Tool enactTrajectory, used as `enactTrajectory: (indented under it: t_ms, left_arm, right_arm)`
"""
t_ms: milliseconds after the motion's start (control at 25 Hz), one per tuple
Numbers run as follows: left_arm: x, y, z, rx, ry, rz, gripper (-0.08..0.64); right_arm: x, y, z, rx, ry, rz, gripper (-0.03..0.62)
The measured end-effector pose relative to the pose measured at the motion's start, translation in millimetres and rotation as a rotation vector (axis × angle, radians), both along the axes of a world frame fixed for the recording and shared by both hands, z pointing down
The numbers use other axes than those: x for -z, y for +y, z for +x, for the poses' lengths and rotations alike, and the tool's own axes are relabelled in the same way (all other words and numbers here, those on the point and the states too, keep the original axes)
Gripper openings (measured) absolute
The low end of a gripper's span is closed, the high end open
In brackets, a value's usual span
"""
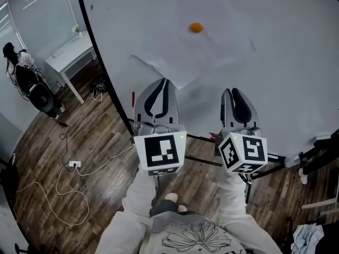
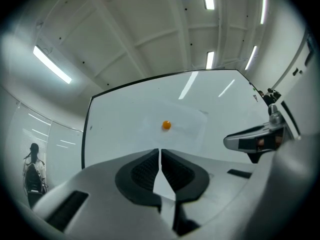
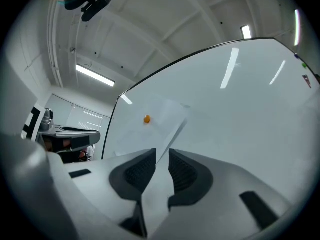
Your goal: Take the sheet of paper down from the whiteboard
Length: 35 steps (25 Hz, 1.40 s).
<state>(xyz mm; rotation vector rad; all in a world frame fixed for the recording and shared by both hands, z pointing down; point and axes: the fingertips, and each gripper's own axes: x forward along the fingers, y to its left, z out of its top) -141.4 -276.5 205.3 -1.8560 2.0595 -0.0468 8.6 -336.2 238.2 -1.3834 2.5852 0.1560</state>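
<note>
A white sheet of paper hangs tilted on the whiteboard, pinned by one orange magnet. My left gripper is shut with nothing seen between its jaws; its tip sits at the sheet's lower edge, and I cannot tell if it touches. My right gripper is to the right, below the sheet's lower right corner, jaws a little apart and empty. In the left gripper view the closed jaws of the left gripper point up at the magnet. In the right gripper view the right gripper shows a narrow gap, with the paper and the magnet above.
The whiteboard's black frame edge runs down the left. A person stands at far left beside a white desk. Cables and a power strip lie on the wooden floor. The board's stand is at lower right.
</note>
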Motion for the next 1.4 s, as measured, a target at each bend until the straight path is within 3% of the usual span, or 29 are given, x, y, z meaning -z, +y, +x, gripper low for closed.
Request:
enactTrajectory:
  t_ms: [240,680,920,1160,1400]
  left_arm:
    - [19,-39,-3,-0.065,-0.049,0.003,0.015]
    - [54,-87,1,-0.158,-0.109,0.031,0.017]
    - [70,-105,10,-0.2,-0.149,0.039,0.072]
    - [77,-120,25,-0.244,-0.185,0.026,0.143]
    - [89,-125,36,-0.233,-0.216,0.036,0.15]
  right_arm:
    - [11,-31,-12,-0.004,-0.052,-0.017,0.08]
    - [33,-65,-18,-0.024,-0.042,0.02,0.133]
    - [40,-74,-17,0.019,-0.117,-0.001,0.133]
    - [41,-81,-18,0.011,-0.105,-0.002,0.132]
    - [42,-79,-18,0.0,-0.104,0.001,0.077]
